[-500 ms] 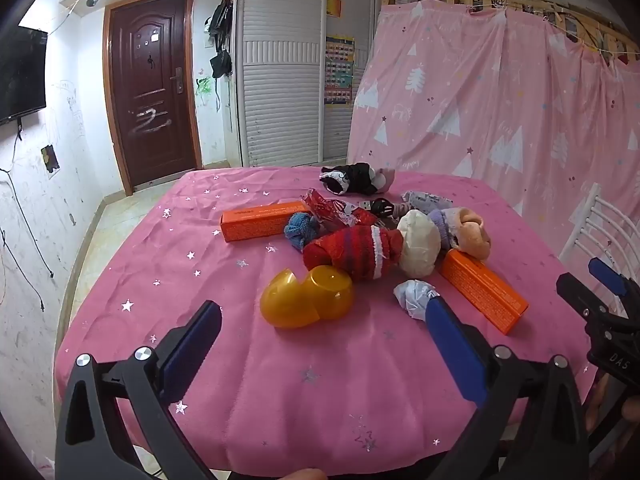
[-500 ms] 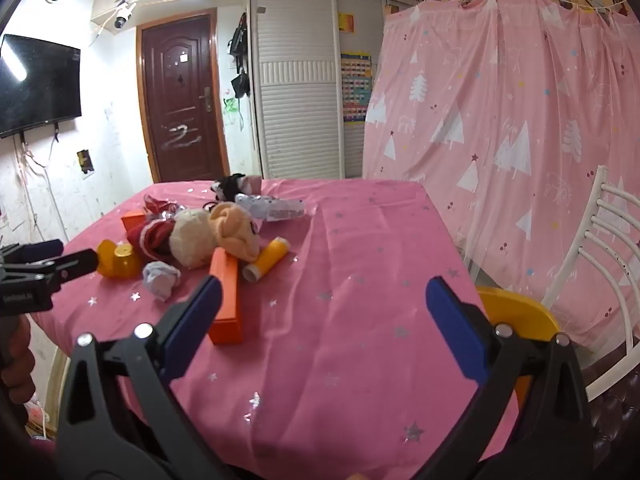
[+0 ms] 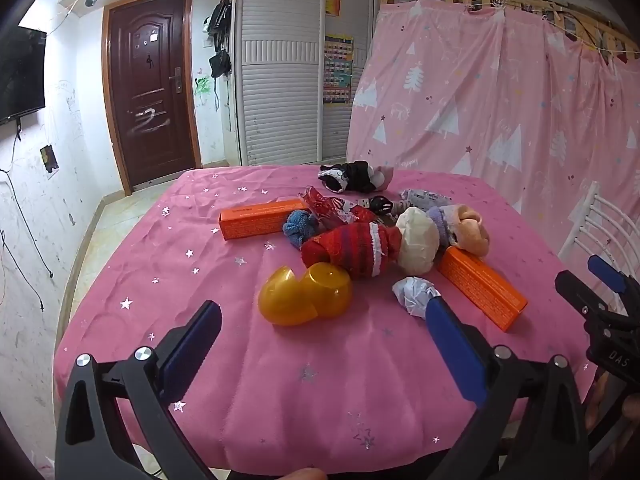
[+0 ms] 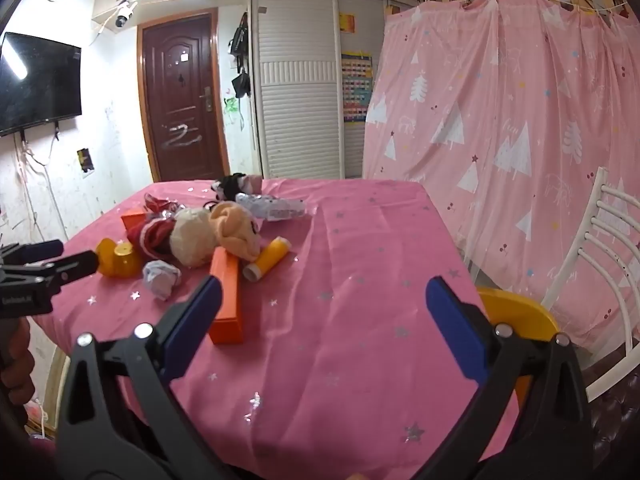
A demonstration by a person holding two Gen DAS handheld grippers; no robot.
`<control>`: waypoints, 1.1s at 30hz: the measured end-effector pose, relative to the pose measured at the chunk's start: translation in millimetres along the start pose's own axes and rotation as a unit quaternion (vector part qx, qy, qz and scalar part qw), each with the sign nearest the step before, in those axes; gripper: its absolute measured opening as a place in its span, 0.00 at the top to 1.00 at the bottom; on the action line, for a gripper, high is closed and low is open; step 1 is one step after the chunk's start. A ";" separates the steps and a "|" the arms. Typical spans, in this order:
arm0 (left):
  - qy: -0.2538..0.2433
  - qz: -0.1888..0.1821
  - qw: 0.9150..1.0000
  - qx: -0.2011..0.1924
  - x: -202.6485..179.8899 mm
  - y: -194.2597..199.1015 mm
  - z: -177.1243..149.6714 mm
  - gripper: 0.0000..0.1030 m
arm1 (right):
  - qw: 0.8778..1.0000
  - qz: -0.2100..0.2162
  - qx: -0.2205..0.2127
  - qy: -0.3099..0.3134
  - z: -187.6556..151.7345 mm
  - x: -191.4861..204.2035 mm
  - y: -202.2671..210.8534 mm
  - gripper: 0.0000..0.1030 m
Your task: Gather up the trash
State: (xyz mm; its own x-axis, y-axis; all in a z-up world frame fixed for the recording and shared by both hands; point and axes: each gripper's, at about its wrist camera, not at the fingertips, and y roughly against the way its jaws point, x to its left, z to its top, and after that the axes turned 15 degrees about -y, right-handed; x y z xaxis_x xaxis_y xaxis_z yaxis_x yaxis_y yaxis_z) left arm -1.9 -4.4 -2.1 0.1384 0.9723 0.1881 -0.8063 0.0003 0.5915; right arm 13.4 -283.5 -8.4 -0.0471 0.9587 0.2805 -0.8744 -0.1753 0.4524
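On the pink tablecloth (image 3: 248,364) lies a pile: a crumpled white paper wad (image 3: 414,294), a red foil wrapper (image 3: 324,206), a crushed clear bottle (image 4: 272,206), two orange boxes (image 3: 264,222) (image 3: 480,288), a yellow tube (image 4: 268,260), an open yellow plastic egg (image 3: 304,296) and several rolled socks (image 3: 348,250). My left gripper (image 3: 320,308) hovers open just before the egg and the wad, holding nothing. My right gripper (image 4: 324,286) is open over bare cloth to the right of the pile, with the near orange box (image 4: 228,296) by its left finger.
A yellow round container (image 4: 516,312) stands below the table's right edge, next to a white chair (image 4: 600,240). A pink curtain (image 4: 500,120) hangs behind the table. A brown door (image 3: 148,92) and a wall TV (image 4: 40,80) are at the far left.
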 end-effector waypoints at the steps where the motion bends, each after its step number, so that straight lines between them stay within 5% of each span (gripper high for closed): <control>1: 0.000 0.000 1.000 0.000 -0.2 -2.3 -2.4 0.07 | 1.000 0.000 0.000 0.000 -0.2 0.1 -0.1 0.05; 33: 0.002 -0.004 1.000 0.002 1.2 -5.4 -3.8 0.07 | 1.000 -0.001 0.001 0.003 -1.9 2.0 -2.1 0.05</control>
State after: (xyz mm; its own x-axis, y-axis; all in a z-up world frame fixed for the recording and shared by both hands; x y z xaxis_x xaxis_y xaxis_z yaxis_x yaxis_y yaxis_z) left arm 0.4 -2.4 -8.1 0.1429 0.9733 0.1796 -0.8029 0.0079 0.5961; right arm 14.2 -280.7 -10.4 -0.0491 0.9604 0.2744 -0.8735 -0.1745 0.4544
